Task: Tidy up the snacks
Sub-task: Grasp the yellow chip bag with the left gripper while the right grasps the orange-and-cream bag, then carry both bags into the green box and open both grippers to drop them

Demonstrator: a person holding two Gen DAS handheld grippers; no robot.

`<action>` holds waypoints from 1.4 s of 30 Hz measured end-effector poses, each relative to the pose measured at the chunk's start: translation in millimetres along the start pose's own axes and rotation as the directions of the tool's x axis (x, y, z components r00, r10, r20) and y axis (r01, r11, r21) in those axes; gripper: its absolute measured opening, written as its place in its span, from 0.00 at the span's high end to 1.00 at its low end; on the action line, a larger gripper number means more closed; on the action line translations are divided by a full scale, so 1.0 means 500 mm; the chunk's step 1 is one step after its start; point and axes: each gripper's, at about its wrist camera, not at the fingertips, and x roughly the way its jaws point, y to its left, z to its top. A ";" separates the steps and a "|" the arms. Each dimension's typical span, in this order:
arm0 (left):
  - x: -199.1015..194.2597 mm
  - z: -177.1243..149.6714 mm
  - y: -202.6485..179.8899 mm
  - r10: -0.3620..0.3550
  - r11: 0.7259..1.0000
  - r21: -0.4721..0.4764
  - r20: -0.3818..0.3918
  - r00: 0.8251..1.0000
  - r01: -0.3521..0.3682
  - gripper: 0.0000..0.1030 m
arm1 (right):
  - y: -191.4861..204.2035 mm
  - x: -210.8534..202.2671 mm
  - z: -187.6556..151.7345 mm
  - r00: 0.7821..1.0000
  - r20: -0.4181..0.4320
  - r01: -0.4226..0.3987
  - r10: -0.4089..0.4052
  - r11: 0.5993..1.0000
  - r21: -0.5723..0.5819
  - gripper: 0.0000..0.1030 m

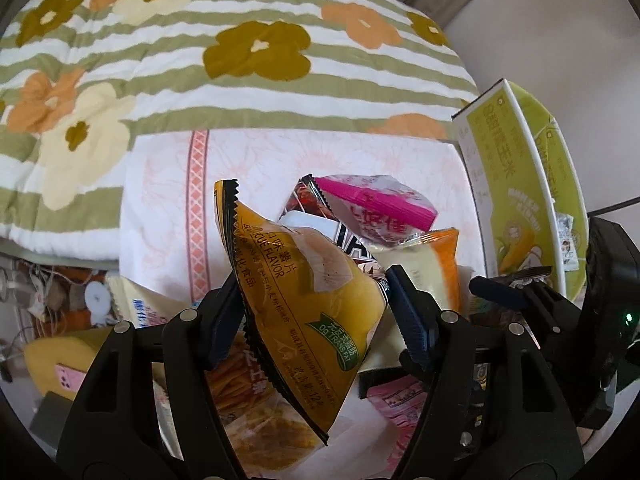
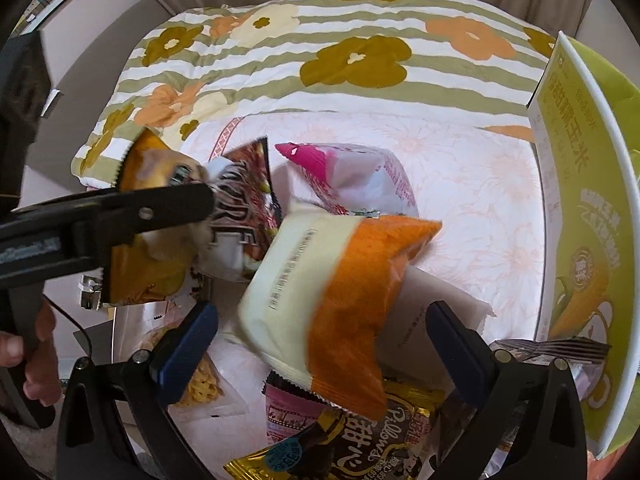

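The left gripper pinches a yellow chip bag between its fingers. Beyond them lie a pink packet and an orange-and-cream bag — the latter sits between the right gripper's spread fingers, untouched — a green box stands beside.

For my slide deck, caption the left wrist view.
Left tool clamps a yellow chip bag above piled snacks.

Open room lies over the flowered quilt at the far side of the bed. On the right, the upright green corn box walls that side off. The snack pile blocks the middle: pink-and-white packet, orange-and-cream packet, and dark noodle packet.
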 end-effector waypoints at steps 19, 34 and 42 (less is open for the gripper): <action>-0.092 -0.004 0.033 -0.014 1.000 -0.026 0.101 0.995 0.016 0.37 | 0.021 -0.019 -0.009 0.996 0.032 -0.087 0.085 0.995 0.045 0.45; -0.236 -0.009 -0.045 -0.018 0.999 -0.026 0.267 0.964 0.025 0.36 | 0.000 -0.196 -0.045 0.951 0.238 -0.204 0.196 0.979 0.012 0.49; -0.271 -0.042 -0.182 0.022 0.997 -0.079 0.348 0.937 0.005 0.36 | -0.110 -0.322 -0.061 0.900 0.327 -0.280 0.288 0.957 -0.074 0.49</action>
